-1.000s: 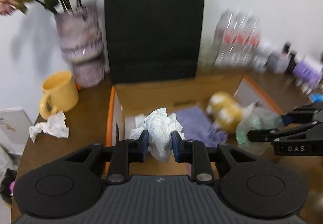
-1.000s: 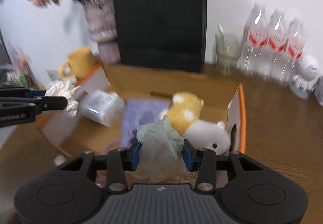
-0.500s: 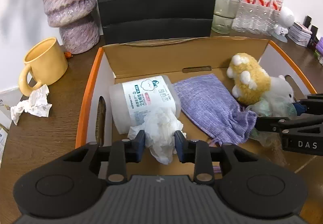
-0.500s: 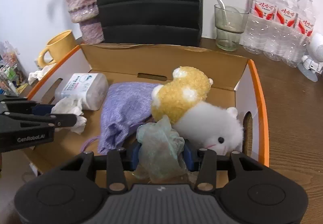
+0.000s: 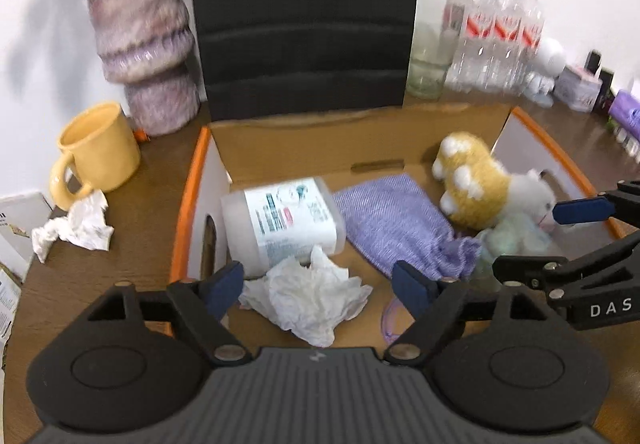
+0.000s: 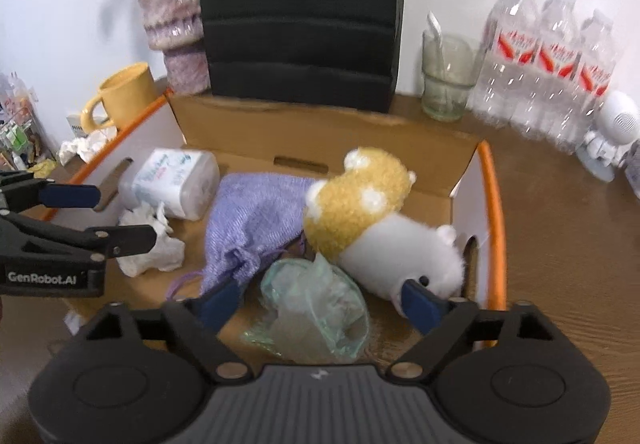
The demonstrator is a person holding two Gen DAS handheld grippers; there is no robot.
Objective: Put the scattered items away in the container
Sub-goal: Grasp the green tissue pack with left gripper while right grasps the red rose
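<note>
On the brown surface, box nearly filled, both jaws just sprung wide, tissue and bag dropped, one crumpled paper left outside.

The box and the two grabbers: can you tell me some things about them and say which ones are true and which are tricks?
1. The left gripper squeezes the tissue. False: its jaws have just opened; the tissue lies loose between them.
2. The plush is inside the box. True.
3. The mug is in the box. False: it stands outside.
4. The right gripper is open over the green bag. True.
5. Another tissue lies beside the mug. True.
</note>
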